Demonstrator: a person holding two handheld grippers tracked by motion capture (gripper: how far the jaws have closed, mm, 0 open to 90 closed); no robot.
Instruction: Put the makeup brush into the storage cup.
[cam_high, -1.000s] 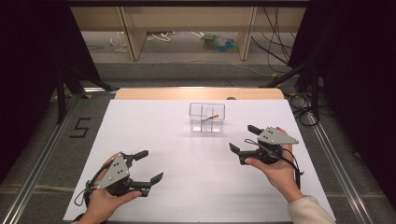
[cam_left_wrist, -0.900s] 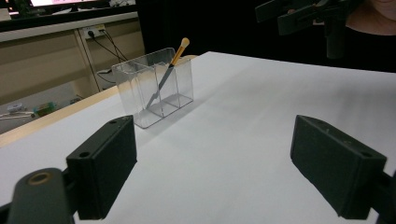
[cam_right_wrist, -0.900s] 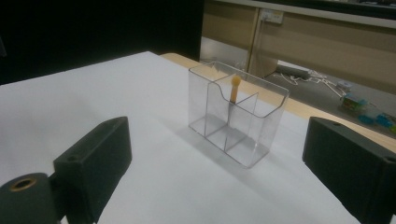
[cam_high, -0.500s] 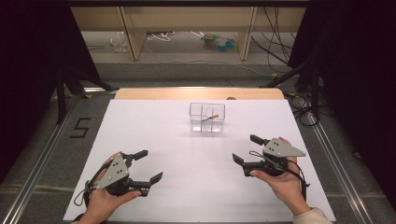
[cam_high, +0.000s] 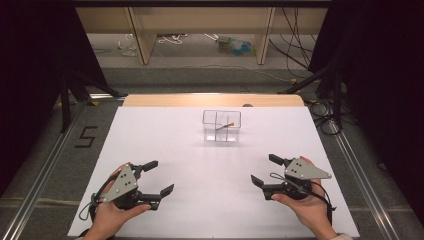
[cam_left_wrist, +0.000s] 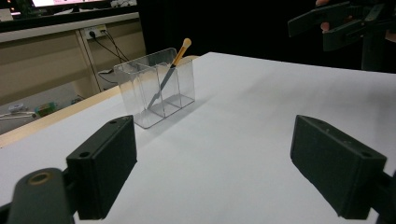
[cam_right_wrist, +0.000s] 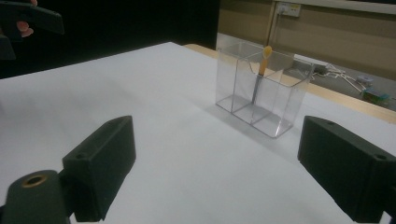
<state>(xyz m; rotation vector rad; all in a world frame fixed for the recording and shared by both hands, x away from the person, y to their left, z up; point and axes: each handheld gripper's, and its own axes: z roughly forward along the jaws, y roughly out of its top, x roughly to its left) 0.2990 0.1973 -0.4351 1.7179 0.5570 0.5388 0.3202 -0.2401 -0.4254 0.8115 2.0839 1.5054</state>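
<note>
A lab recording bay — black curtains (cam_high: 30, 75) flank the white surface (cam_high: 165, 135), loose cables (cam_high: 172, 39) beyond it.

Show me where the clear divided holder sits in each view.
High view: clear holder at table centre, far side.
Left gripper view: upper left of centre.
Right gripper view: upper right of centre.
Shared landmark: the orange-tipped stick leaning inside it.

Clear organizer (cam_high: 221, 126) on white table (cam_high: 165, 140)
</note>
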